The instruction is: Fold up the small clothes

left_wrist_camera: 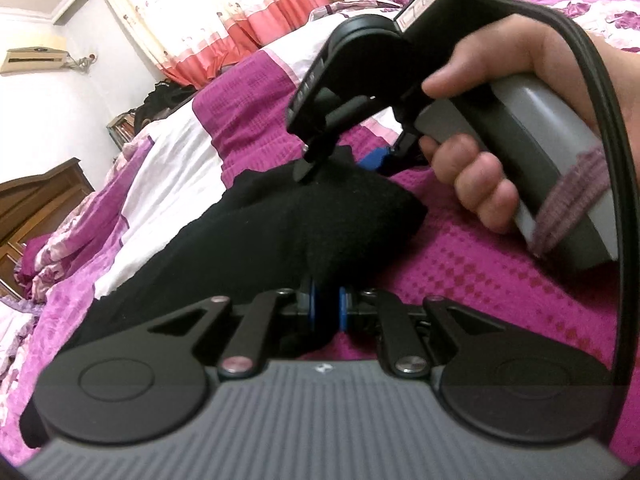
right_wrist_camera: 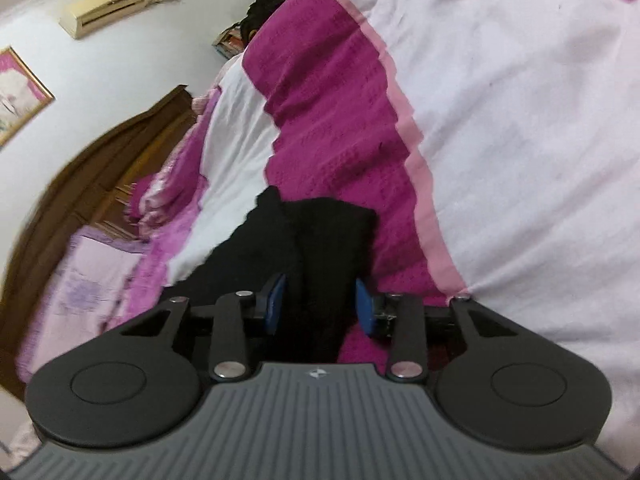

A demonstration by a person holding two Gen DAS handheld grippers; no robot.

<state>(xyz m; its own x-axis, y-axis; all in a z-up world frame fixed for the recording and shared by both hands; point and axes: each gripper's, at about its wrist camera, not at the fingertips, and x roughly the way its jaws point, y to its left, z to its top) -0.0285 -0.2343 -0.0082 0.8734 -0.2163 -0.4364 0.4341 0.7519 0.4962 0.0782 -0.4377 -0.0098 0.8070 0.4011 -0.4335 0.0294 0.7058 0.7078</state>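
A black garment (left_wrist_camera: 288, 224) lies bunched on the magenta and white bedspread (left_wrist_camera: 460, 264). My left gripper (left_wrist_camera: 327, 306) is shut on its near edge, the blue pads pinching black cloth. In the left wrist view the right gripper (left_wrist_camera: 362, 156) comes down onto the garment's far end, held in a hand. In the right wrist view my right gripper (right_wrist_camera: 320, 306) has its blue pads (right_wrist_camera: 364, 308) apart, with a fold of the black garment (right_wrist_camera: 320, 248) between them.
The bedspread (right_wrist_camera: 520, 120) spreads all round. A dark wooden headboard (right_wrist_camera: 100, 184) and pillows (right_wrist_camera: 92, 276) stand at the left. Curtains (left_wrist_camera: 224, 20) and a wall air conditioner (left_wrist_camera: 36, 56) are at the back.
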